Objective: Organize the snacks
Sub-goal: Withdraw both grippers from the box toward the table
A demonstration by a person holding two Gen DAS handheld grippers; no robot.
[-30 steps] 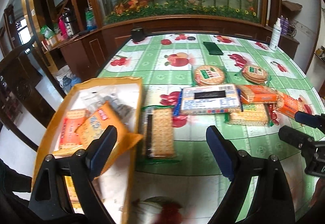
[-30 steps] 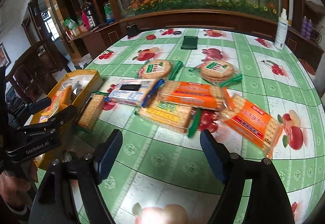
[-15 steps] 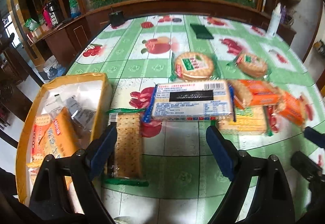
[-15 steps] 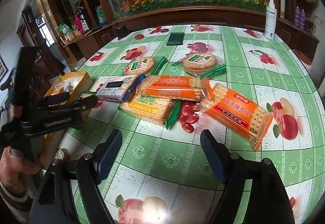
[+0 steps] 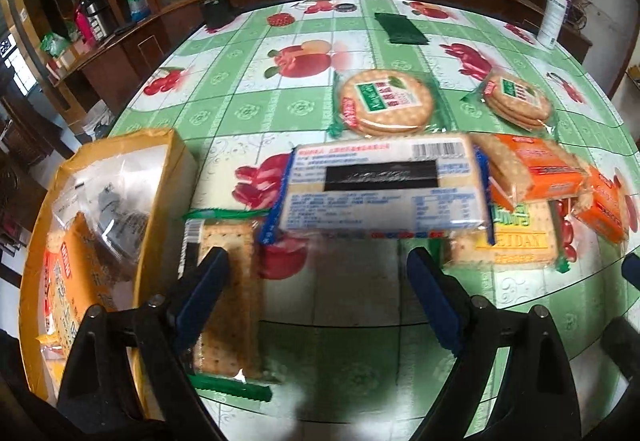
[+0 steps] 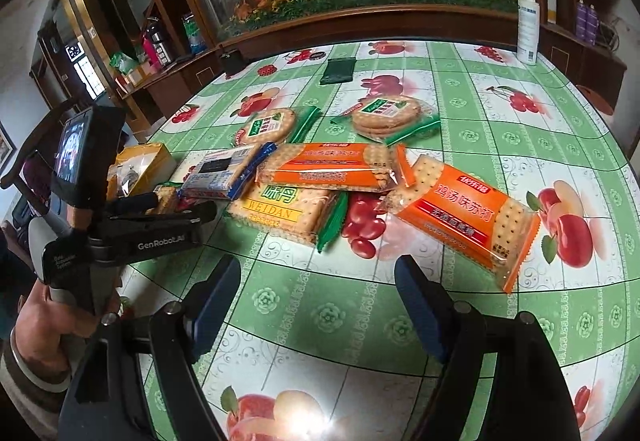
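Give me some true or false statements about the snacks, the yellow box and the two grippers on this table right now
1. The yellow box already holds snack packets. True.
2. The left gripper is clamped on the blue-edged cracker pack. False: its fingers are open, holding nothing.
3. Two round biscuit packs lie beyond the rectangular packs. True.
4. The right gripper holds the orange cracker pack. False: it is open, empty.
5. The white spray bottle lies tipped over. False: it stands upright.
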